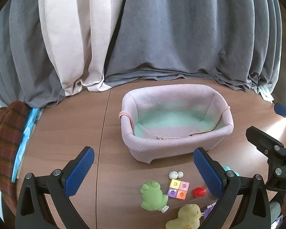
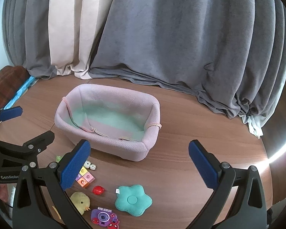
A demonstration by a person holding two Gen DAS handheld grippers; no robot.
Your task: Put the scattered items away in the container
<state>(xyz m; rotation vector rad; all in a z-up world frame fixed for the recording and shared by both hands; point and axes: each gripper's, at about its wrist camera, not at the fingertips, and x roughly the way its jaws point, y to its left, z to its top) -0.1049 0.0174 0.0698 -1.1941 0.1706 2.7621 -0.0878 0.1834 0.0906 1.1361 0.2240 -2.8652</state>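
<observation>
Wooden table (image 2: pixel 181 118) under fabric basket (image 2: pixel 108 141), scattered small toys (image 2: pixel 133 200).

Left gripper (image 1: pixel 144 169) fingers spread, right gripper (image 2: pixel 139 164) likewise

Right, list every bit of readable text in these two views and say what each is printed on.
"SPIDER MAN": on the purple toy camera, upside down in the right wrist view.
"GenRobo", cut off by a finger: on the left tongs body.
"DA", cut off at the frame edge: on the right tongs body.
Tag on the teal flower cushion: too small to read.
</observation>
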